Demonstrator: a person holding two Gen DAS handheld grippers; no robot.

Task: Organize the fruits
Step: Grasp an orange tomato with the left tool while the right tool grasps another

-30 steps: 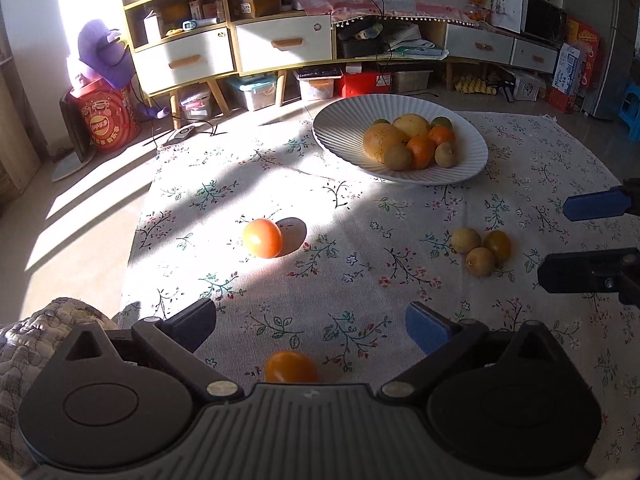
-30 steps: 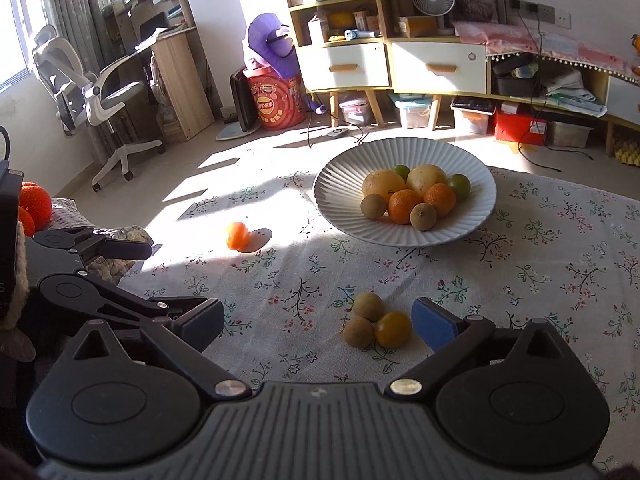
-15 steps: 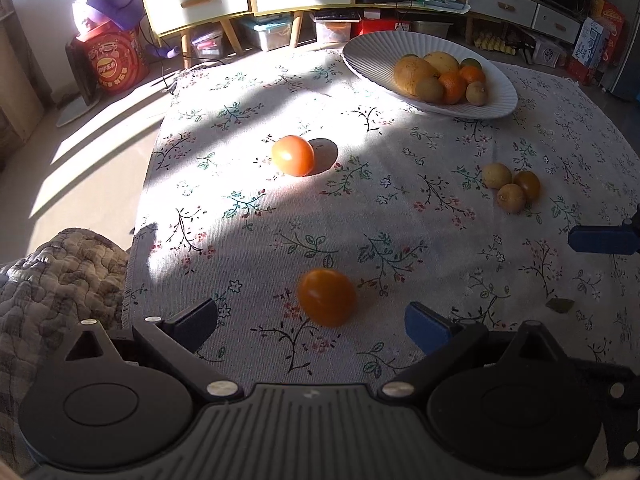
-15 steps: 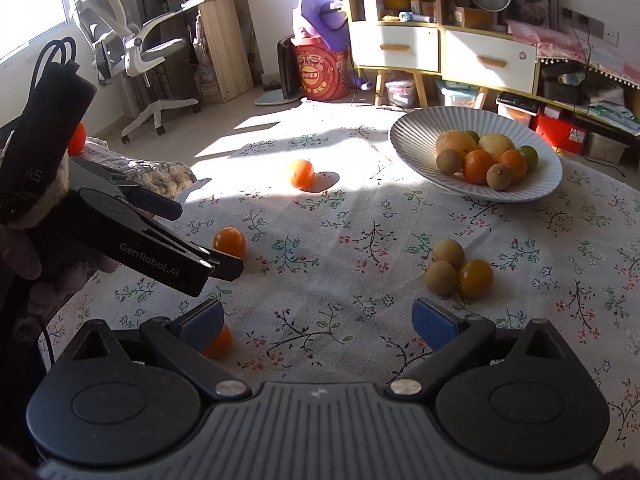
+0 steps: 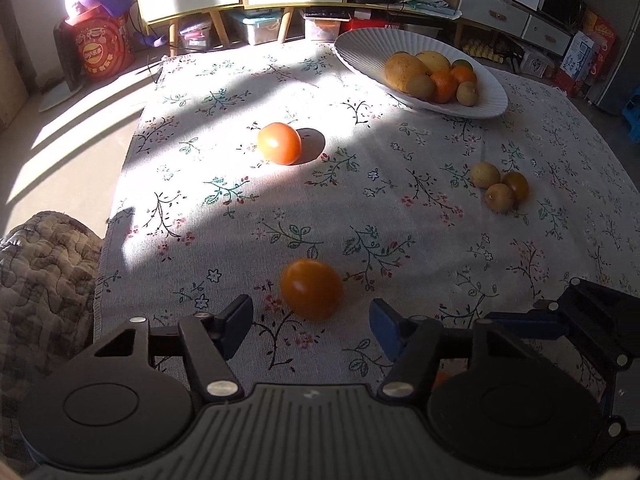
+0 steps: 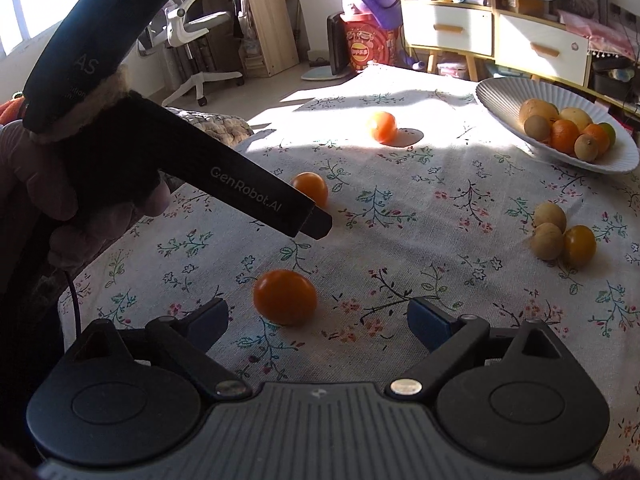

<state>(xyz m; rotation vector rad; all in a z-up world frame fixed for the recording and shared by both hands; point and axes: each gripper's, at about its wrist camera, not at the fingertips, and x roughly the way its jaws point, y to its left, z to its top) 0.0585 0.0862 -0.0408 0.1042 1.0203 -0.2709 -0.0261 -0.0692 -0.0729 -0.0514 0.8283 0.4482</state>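
- The left gripper (image 5: 312, 316) points down at the near orange fruit (image 5: 311, 289) on the floral tablecloth (image 5: 400, 240). Its jaws have just been closing, yet the pads stand clear of the skin, the fruit lying just ahead of the gap.
- To grip well, I would push on until the fruit's widest part sits between the pads, then close gently so it does not roll away.
- The right gripper (image 6: 318, 316) has its jaws apart, just narrowing slightly, with a second orange fruit (image 6: 285, 297) before them, nearer the left pad; centre it first.
- Farther off, a sunlit orange fruit (image 5: 279, 143) lies alone.
- Right of centre, three small fruits (image 5: 500, 186) touch one another.
- The white ribbed bowl (image 5: 360, 46), far right, already holds several fruits; it is probably where the rest belong.
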